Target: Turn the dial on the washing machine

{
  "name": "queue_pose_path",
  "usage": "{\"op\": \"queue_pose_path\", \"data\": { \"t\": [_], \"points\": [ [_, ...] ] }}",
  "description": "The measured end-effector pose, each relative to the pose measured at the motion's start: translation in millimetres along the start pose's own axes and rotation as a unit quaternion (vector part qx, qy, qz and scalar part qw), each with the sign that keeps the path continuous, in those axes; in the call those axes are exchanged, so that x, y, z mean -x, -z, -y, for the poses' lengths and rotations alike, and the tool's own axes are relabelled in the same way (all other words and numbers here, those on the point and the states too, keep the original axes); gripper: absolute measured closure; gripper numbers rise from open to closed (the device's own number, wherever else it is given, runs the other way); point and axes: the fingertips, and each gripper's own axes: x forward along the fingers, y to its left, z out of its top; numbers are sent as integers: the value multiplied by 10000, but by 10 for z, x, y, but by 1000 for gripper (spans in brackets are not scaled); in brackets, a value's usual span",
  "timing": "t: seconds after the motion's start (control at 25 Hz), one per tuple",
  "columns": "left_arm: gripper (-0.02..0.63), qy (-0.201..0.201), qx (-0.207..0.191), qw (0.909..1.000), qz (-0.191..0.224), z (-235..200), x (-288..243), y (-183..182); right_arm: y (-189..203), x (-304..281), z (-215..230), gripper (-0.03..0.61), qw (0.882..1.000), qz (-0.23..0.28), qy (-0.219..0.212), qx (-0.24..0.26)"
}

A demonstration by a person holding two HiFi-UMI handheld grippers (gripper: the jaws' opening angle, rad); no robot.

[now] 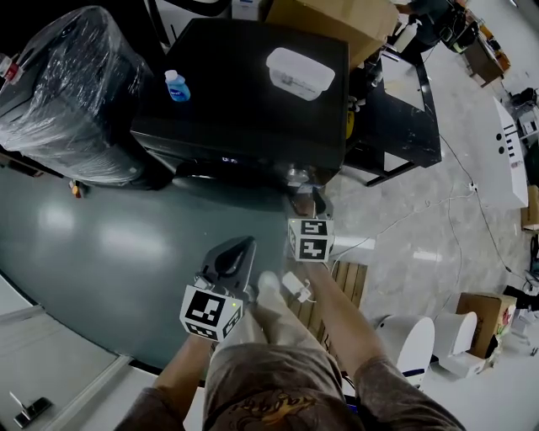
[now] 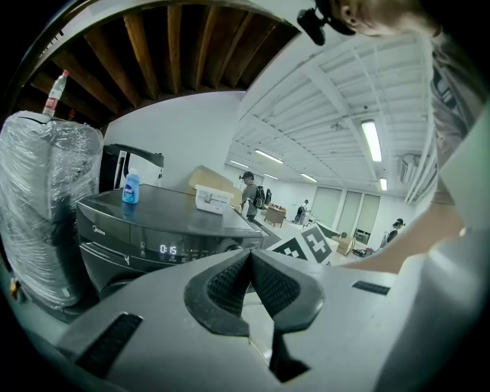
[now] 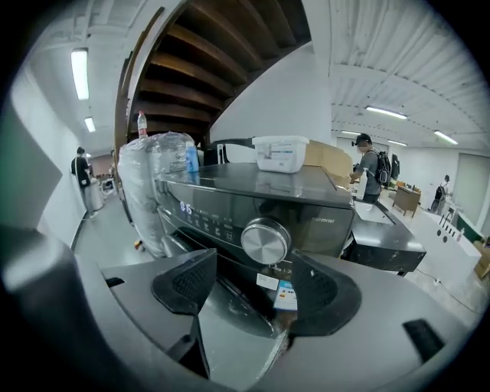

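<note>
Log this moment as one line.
right gripper: jaws open, facing round silver dial on dark grey washing machine, not gripping | left gripper: jaws shut, empty

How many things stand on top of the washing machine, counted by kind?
Bottle: 1
Lidded box: 1
Total: 2
The cardboard box behind is not counted; whether it rests on the top is unclear.

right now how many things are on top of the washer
2: a blue bottle near the left edge, a white lidded box toward the right. Nothing there looks hidden.
</note>
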Motion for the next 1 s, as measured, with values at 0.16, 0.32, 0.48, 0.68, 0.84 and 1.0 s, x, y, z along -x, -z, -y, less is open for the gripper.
{"op": "queue_pose_path", "data": {
  "t": [0.16,0.32,0.48,0.68,0.84,1.0],
  "points": [
    [614,-70,81,9999,-62,-69,-11,79,41,-178,26,307,9999,-135,86,-19],
    [614,-105,132,9998,-130,-126,-21,142,15,-330,77,307,9994,-202,189,-199],
    [615,-99,145,9997,-179,-136,-44,175,12,-401,131,307,9985,-293,251,-375],
    [614,-60,155,9996,-239,-106,-81,215,-15,-458,160,308,9967,-386,383,-603],
    [614,-39,170,9995,-262,-91,-110,236,-5,-465,169,311,9960,-441,366,-681],
    [614,-31,182,9995,-266,-73,-111,241,0,-459,172,316,9948,-450,307,-856]
  ]
}}
